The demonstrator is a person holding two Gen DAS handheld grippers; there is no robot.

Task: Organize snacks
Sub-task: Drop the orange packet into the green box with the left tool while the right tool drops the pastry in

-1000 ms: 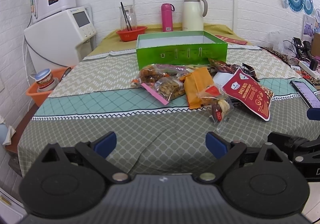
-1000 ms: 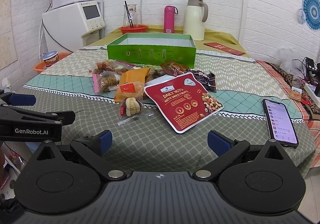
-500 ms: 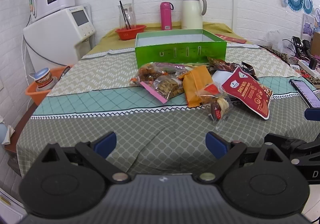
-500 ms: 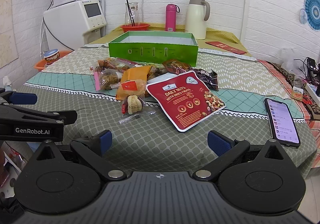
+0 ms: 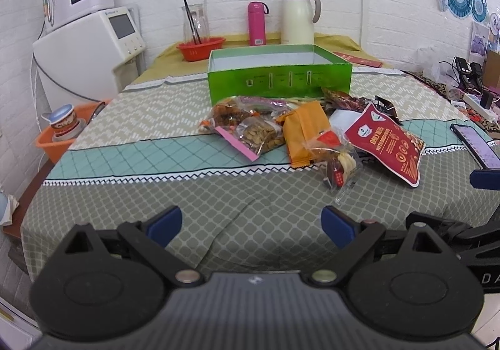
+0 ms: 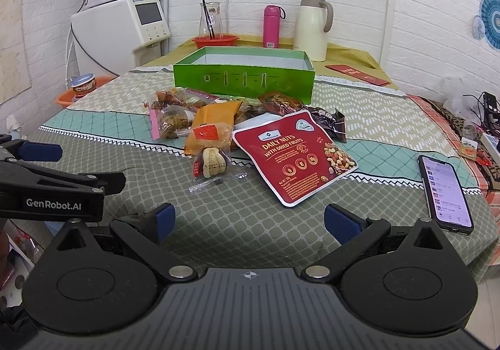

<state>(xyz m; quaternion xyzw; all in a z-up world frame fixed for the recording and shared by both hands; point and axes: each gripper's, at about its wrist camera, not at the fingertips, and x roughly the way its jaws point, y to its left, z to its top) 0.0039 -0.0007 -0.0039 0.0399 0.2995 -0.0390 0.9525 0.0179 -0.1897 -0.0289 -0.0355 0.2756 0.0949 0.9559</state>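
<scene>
Both claws hang wide and empty over the table's near edge: left gripper (image 5: 251, 226), right gripper (image 6: 248, 223). The snack pile (image 6: 250, 134) lies well ahead, before the green box (image 6: 243, 76). A phone (image 6: 445, 193) rests right.

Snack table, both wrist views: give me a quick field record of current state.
box: green box, open, looks empty
snacks: pile on tablecloth in front of box, none inside
nearest right gripper: red nut pouch
nearest left gripper: clear pastry bag
also in pile: orange packet
phone: phone, right edge of table
left gripper: open, empty
right gripper: open, empty
</scene>
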